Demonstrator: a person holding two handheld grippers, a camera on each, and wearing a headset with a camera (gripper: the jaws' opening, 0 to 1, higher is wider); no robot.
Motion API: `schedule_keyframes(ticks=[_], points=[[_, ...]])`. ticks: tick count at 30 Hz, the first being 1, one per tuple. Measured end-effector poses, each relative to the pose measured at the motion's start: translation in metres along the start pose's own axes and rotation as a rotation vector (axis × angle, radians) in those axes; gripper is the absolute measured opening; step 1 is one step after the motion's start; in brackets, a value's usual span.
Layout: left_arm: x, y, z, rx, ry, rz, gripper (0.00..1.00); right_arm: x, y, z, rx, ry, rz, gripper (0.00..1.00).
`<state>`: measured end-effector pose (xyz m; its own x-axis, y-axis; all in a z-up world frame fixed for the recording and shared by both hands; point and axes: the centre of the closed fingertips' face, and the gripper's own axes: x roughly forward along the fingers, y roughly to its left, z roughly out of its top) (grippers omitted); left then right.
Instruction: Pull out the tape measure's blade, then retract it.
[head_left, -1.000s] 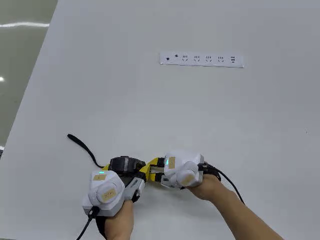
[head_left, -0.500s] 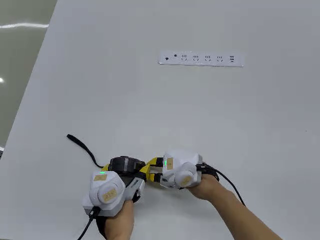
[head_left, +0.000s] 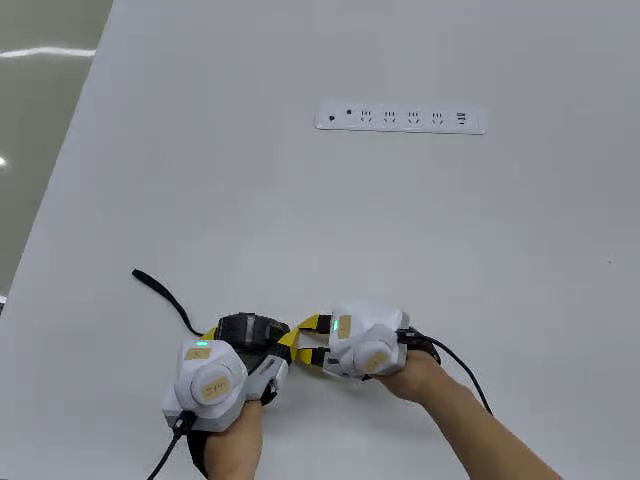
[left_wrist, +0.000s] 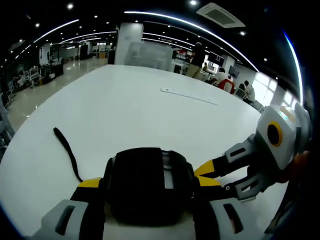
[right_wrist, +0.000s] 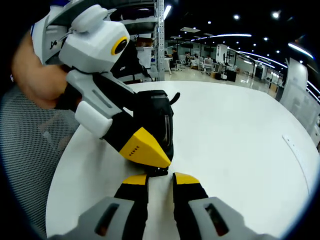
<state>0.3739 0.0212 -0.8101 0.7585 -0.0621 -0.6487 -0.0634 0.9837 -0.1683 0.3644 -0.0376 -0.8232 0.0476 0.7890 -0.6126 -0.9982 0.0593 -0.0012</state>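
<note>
My left hand-held gripper (left_wrist: 150, 186) is clenched on the tape measure (left_wrist: 150, 170). Its two yellow-tipped jaws press against the flanks of the black case, one on each side, as my left gripper view shows plainly. My right hand-held gripper (right_wrist: 160, 178) comes at the same case from the side. Its jaws stand a narrow gap apart, and their yellow tips sit right at the lower corner of the case, where a small dark tab (right_wrist: 159, 172) pokes out. I cannot tell whether those jaws pinch the tab or only flank it.

In the head view the tape measure sits low on the white surface (head_left: 420, 230), close to the near edge, with one hand-held gripper to each side of it. A black strap (head_left: 160, 290) trails from the case off to the left and lies loose on the surface. A thin dark cable (head_left: 462, 372) runs back from the right hand-held gripper beside my forearm. A white power strip (head_left: 400, 118) lies flat well apart from all this, toward the far side.
</note>
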Motion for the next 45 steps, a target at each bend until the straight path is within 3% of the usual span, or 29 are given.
schedule_keyframes(ticks=[13,23,30,36,45], points=[[-0.004,-0.003,0.004,0.067,0.021,-0.061,0.7,-0.027,-0.008,-0.011,0.038,-0.008,-0.056,0.27],[-0.007,-0.006,0.002,0.179,0.057,-0.149,0.72,-0.057,-0.015,-0.028,0.088,0.0,-0.117,0.31],[-0.01,0.008,-0.006,0.231,0.092,-0.173,0.73,-0.078,-0.016,-0.043,0.142,-0.005,-0.155,0.34],[-0.016,0.014,-0.014,0.3,0.11,-0.243,0.75,-0.1,-0.016,-0.054,0.172,-0.005,-0.195,0.36],[-0.026,0.023,-0.017,0.345,0.099,-0.321,0.75,-0.13,-0.013,-0.073,0.221,-0.009,-0.253,0.4]])
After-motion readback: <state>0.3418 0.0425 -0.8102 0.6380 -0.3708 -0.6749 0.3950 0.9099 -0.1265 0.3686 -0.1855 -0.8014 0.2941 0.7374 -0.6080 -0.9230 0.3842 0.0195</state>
